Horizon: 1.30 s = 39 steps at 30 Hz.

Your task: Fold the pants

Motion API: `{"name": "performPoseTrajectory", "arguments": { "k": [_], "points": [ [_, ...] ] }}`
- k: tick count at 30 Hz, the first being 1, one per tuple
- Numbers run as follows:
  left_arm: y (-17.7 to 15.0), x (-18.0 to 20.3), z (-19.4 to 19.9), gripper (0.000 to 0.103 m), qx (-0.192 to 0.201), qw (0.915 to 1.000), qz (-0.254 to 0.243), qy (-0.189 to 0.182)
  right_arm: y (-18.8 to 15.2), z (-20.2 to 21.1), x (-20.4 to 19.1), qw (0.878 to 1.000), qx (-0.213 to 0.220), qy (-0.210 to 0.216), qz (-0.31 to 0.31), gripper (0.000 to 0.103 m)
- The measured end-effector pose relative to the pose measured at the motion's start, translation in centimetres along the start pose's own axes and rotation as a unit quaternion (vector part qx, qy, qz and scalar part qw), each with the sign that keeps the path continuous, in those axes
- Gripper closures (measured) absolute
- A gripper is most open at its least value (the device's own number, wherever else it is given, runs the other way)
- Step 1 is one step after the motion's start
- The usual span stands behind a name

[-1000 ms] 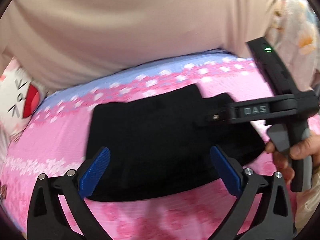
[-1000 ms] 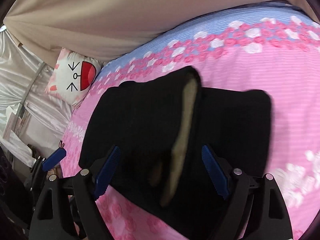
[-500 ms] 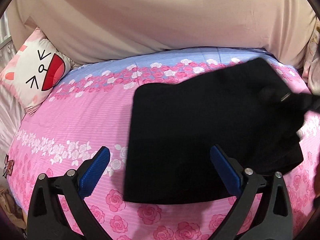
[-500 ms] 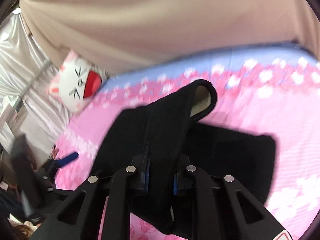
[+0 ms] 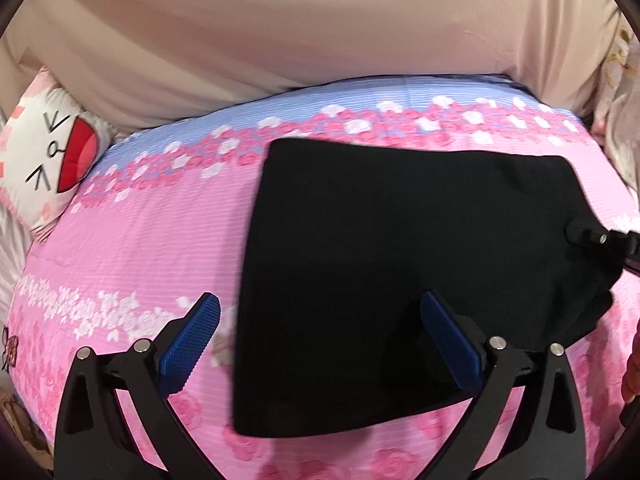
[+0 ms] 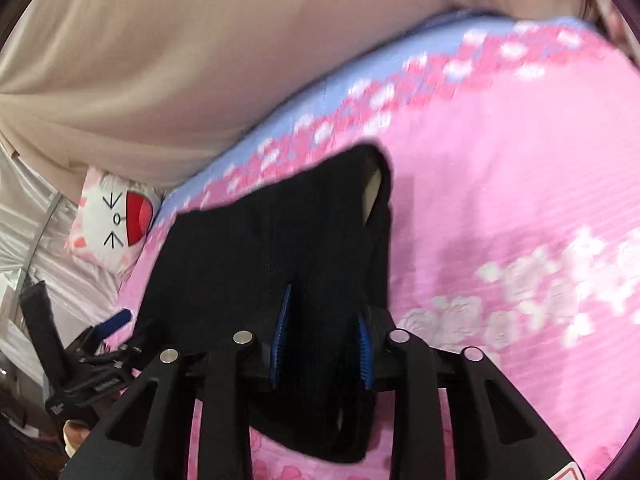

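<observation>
Tilting downward, right tool (image 6: 322, 334) opening around pants (image 6: 260, 248) fold.

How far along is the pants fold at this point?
Done: the black pants already lie as a compact rectangle on the pink floral bedsheet. In hand: the right tool, jaws opening, has a bunched edge between them. Left: lay that edge flat; the left tool is open, idle.
</observation>
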<state>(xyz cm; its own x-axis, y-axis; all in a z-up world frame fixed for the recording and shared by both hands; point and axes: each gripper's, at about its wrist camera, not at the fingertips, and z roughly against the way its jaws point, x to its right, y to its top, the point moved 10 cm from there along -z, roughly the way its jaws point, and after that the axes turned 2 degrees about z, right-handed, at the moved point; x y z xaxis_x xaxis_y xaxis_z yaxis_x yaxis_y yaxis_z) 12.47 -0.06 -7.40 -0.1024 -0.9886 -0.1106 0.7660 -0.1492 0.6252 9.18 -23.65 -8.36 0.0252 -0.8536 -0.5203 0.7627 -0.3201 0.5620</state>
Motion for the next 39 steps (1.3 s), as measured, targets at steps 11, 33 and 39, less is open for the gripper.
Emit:
{"name": "performPoseTrajectory", "arguments": {
  "k": [11,33,39],
  "points": [
    [0.1,3.0,-2.9,0.005,-0.008,0.9989,-0.041,0.02,-3.6,3.9,-0.6,0.997,-0.002,-0.01,0.072,0.072],
    [-0.1,0.7,-3.0,0.005,-0.009,0.9995,-0.031,-0.001,-1.4,0.8,-1.2,0.988,-0.027,-0.031,0.151,0.074],
    [-0.3,0.8,-3.3,0.005,-0.015,0.9992,-0.035,0.01,-0.6,0.1,-5.9,0.983,-0.03,0.03,0.176,0.073]
  ]
}}
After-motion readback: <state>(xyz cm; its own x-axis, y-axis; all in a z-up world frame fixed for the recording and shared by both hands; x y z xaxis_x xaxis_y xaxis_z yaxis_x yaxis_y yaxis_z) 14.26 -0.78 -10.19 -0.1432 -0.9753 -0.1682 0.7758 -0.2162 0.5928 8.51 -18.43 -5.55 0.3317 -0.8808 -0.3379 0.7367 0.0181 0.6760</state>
